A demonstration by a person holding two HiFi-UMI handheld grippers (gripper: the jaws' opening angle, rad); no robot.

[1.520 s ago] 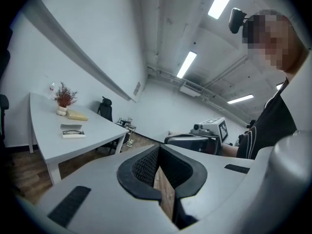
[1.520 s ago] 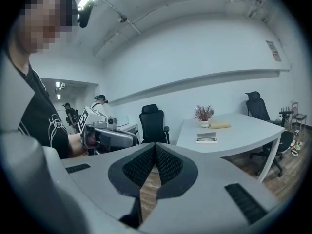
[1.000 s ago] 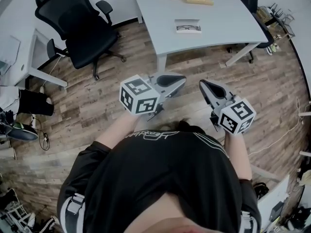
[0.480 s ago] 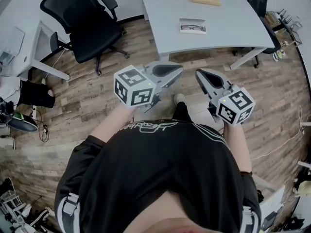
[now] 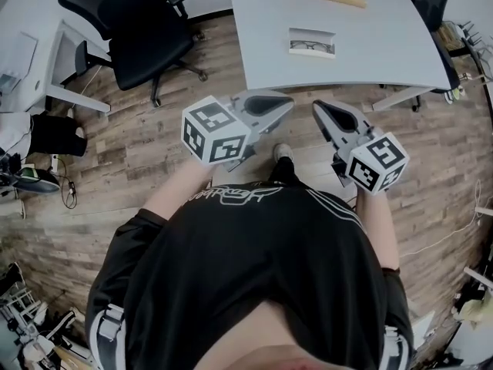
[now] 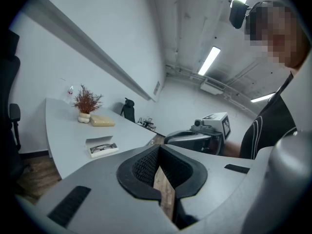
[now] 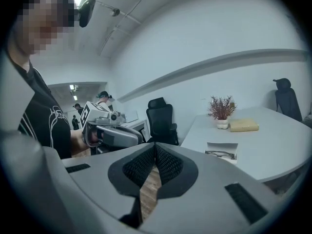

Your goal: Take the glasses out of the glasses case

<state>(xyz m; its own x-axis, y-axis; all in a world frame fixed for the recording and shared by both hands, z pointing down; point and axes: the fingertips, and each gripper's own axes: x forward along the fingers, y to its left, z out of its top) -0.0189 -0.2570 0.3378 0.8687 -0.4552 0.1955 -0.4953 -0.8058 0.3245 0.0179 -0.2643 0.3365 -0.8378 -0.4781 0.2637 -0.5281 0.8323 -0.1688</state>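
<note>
Left gripper (image 5: 281,108) and right gripper (image 5: 323,112), which I hold at mid-frame, are both pressed together and empty. The glasses (image 5: 313,48) lie in the open glasses case (image 5: 311,35) on the table (image 5: 385,45), upper right of centre.

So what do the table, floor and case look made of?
Table: smooth matte pale-grey top, likely laminate. Floor: wood-look planks with visible grain, wood or vinyl. Case: white open box, perhaps card or plastic; too small to tell.

The left tongs (image 6: 158,147) & right tongs (image 7: 155,145) were matt grey plastic, pads (image 6: 144,167) black w/ ribbed texture. The desk (image 5: 385,45) looked smooth, matt pale grey. The floor (image 5: 139,168) was grainy wood plank; glasses case (image 5: 312,42) matt white.
</note>
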